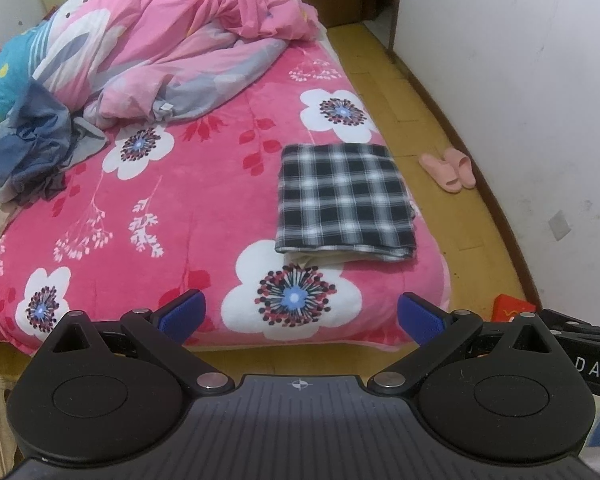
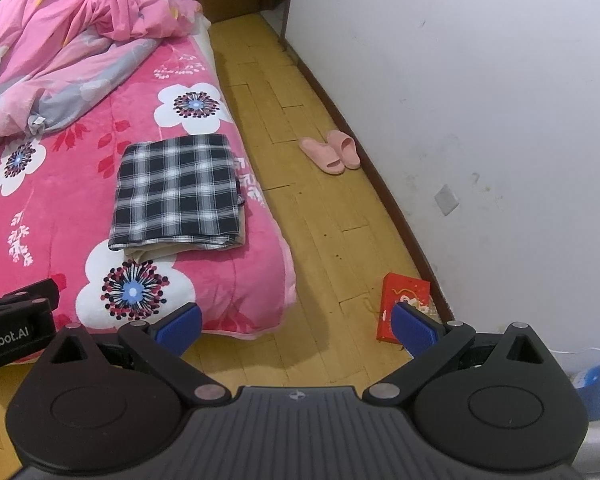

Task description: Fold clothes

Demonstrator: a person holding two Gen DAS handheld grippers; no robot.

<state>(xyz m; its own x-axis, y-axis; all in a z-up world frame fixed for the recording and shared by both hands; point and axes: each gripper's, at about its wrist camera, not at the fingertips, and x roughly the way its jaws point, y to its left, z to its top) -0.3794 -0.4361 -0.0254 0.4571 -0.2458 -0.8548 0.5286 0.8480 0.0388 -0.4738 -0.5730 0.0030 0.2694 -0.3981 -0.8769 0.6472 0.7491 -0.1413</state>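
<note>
A black-and-white plaid garment (image 1: 344, 198) (image 2: 178, 192) lies folded into a flat rectangle near the bed's right front corner, on top of a folded beige piece whose edge shows below it. A heap of unfolded blue-grey clothes (image 1: 32, 148) sits at the bed's left side. My left gripper (image 1: 302, 316) hovers open before the bed's front edge, nothing between its blue pads. My right gripper (image 2: 296, 326) is open too, held over the floor right of the bed, with the left gripper's body (image 2: 16, 326) at its left.
The bed carries a pink flowered blanket (image 1: 172, 216) and a crumpled pink duvet (image 1: 188, 28) at the back. On the wooden floor lie pink slippers (image 2: 332, 154) and a red packet (image 2: 400, 304) by the white wall (image 2: 480, 100). A blue object (image 2: 598, 384) sits low right.
</note>
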